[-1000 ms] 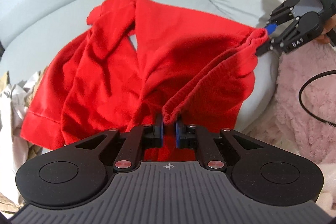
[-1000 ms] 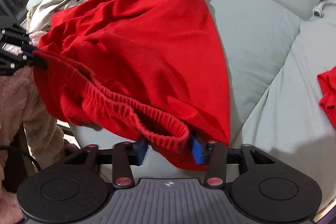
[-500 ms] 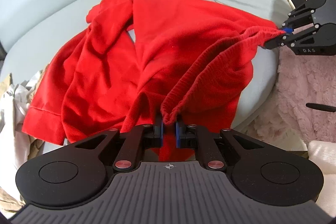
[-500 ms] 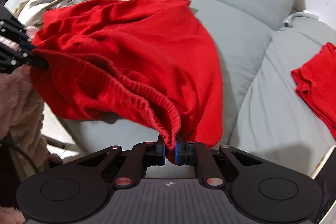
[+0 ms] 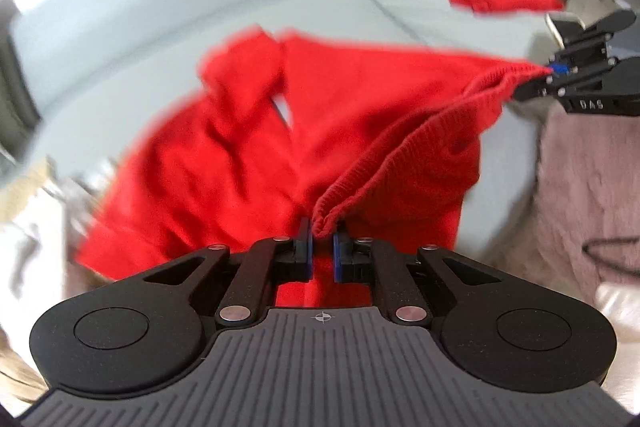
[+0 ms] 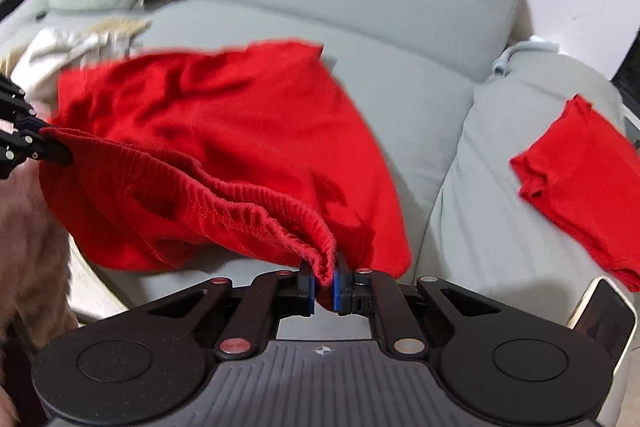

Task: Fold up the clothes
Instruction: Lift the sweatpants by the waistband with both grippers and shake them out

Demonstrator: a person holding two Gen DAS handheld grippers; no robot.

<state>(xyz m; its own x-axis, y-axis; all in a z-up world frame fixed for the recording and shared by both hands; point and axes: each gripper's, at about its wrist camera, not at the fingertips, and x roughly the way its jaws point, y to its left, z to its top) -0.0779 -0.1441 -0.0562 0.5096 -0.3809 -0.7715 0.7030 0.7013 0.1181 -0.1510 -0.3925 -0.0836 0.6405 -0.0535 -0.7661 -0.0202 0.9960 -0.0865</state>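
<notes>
Stretching between both tools, the red garment's (image 5: 360, 115) ribbed waistband is pinched at each end: left tool (image 5: 322, 247) clamped on it at bottom centre, right tool (image 6: 324, 281) clamped on its own end. Both tilt downward, the rest draped over the grey sofa (image 6: 400, 87).

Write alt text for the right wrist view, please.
The right hand-held gripper pinches the ribbed waistband of red knitted trousers spread on a grey fabric sofa, while the left hand-held gripper holds the waistband's other end. A folded red garment lies on the right cushion.
</notes>
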